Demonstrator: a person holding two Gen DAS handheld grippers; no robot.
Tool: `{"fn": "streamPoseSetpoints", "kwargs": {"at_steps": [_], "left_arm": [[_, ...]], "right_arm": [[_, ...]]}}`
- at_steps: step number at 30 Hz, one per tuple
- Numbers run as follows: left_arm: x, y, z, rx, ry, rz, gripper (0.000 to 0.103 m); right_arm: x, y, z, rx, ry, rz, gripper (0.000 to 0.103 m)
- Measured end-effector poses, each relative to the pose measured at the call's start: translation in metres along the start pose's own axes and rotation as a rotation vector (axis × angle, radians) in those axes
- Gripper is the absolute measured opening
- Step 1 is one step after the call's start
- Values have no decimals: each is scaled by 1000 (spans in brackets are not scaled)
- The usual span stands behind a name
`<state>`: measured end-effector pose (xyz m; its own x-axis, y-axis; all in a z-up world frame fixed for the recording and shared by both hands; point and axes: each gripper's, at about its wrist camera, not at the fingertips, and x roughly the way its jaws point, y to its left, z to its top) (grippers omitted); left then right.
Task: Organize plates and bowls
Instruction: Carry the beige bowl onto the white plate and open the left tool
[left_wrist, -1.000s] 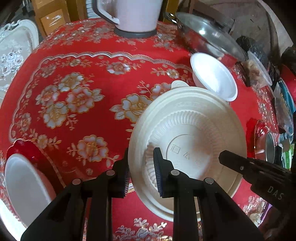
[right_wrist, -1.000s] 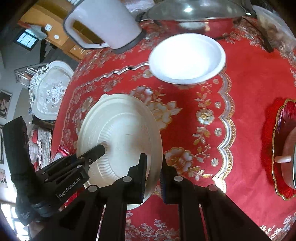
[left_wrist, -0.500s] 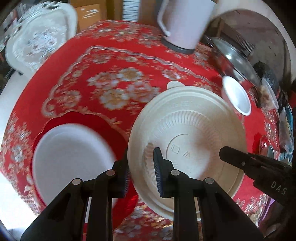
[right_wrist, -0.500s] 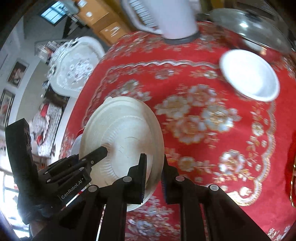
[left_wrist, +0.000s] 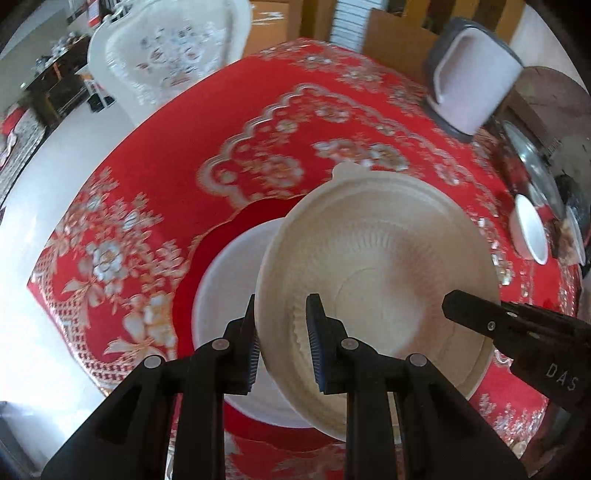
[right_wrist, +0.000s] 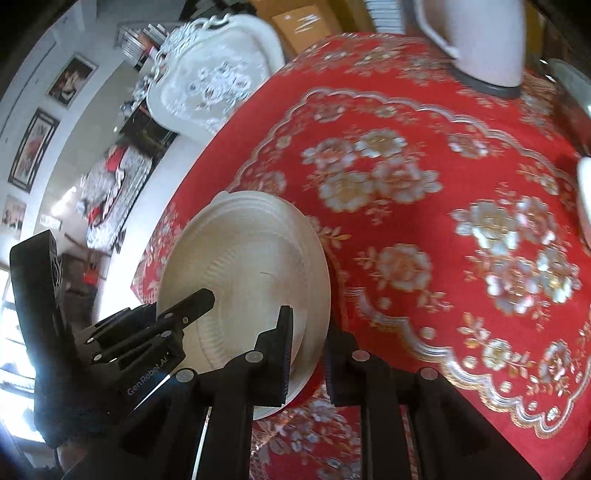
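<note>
A cream ribbed bowl (left_wrist: 376, 258) hangs tilted above the red flowered tablecloth (left_wrist: 184, 155), held from both sides. My left gripper (left_wrist: 282, 332) is shut on its near left rim. My right gripper (right_wrist: 308, 343) is shut on the opposite rim of the same bowl (right_wrist: 243, 266). Below the bowl, in the left wrist view, a white plate (left_wrist: 229, 295) rests on a red scalloped plate (left_wrist: 207, 254); the cream bowl covers their right part. A small white bowl (left_wrist: 530, 236) sits far right on the table.
A pale jug (left_wrist: 472, 85) and a pot with a glass lid (left_wrist: 528, 155) stand at the table's far right. A white ornate chair (left_wrist: 166, 55) is behind the table's far edge. The table edge drops off to the left.
Both grippers have carried the cream bowl leftward across the table. It now hangs over the white plate on the red plate, and the small white bowl has fallen away to the right.
</note>
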<state>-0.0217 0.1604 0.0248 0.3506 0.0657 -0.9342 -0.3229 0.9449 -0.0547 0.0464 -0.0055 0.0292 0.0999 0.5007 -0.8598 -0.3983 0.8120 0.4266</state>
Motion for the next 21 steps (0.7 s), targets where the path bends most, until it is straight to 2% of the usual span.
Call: {"fn": "streamPoseSetpoints", "kwargs": {"at_steps": [10, 15, 21], "left_arm": [[14, 25, -7, -19, 18, 40, 21], [15, 24, -10, -1, 15, 50, 21], [14, 31, -10, -18, 14, 46, 21]], "right_arm": [[33, 20, -1, -29, 61, -9, 17], [33, 24, 2, -47, 62, -25, 18], [34, 29, -3, -56, 77, -1, 22]]}}
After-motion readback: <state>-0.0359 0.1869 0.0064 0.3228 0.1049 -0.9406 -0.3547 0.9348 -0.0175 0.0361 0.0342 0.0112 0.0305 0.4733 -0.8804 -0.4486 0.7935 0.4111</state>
